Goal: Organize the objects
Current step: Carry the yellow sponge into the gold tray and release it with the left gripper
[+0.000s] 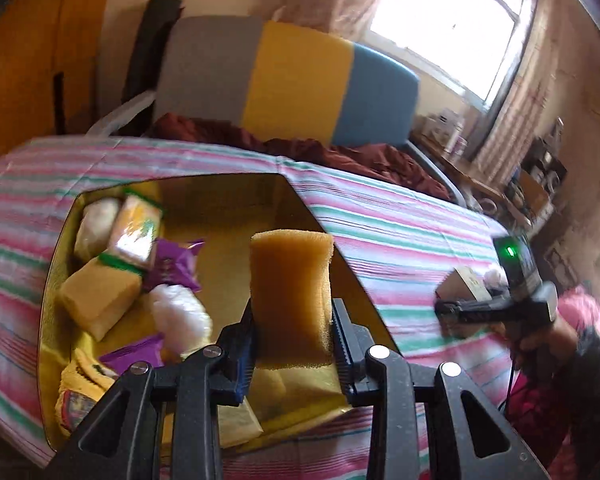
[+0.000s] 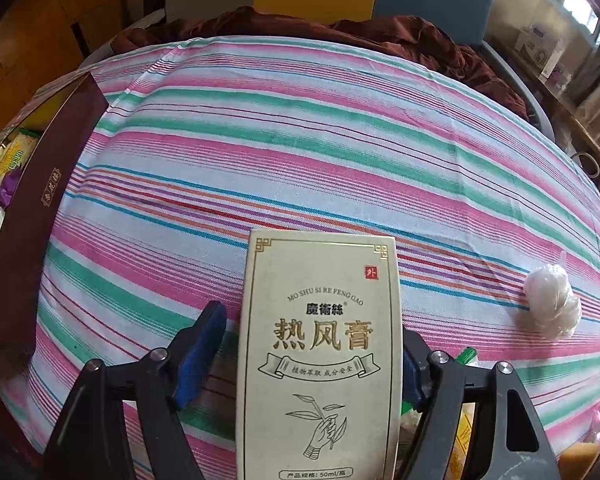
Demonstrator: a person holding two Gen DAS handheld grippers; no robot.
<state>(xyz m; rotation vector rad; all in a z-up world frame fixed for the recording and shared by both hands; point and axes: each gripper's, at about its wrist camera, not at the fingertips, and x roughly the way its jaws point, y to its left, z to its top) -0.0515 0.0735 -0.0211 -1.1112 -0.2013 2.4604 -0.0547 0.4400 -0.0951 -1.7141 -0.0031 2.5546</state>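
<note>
**A:** Status on both sides?

**B:** My left gripper (image 1: 294, 334) is pinching the sponge (image 1: 291, 300) by its lower half, held upright over the open box (image 1: 236, 196) with the gold lining. My right gripper (image 2: 312, 364) has the carton (image 2: 320, 356) between its fingers. The right finger looks pressed against it. On the left side I see a gap between the blue pad (image 2: 202, 348) and the carton edge, so I can't tell if that grip is firm.

**A:** Risks?

**B:** Three.
- The sponge is soft, porous foam. It squashes under the jaws, so it may rebound or stick to the ribbed pads on release and land off target.
- The left half of the box is crowded: yellow packs (image 1: 100, 300), purple sachets (image 1: 176, 264), a white wad (image 1: 180, 316). Only the right half shows bare floor. Drop too far left and the sponge sits on top of the pile.
- The carton is smooth, stiff card, tall and flat. If it's only held on one side, it can pivot or slide out.

**A:** Anything else loose?

**B:** A crinkly clear-wrapped white bundle (image 2: 552, 300) on the striped cloth (image 2: 300, 140), well right of the carton. The cloth is woven and slightly rumpled, and things could snag on it. From the right wrist view the box's dark maroon wall (image 2: 40, 208) sits at far left, well apart from the carton.
</note>
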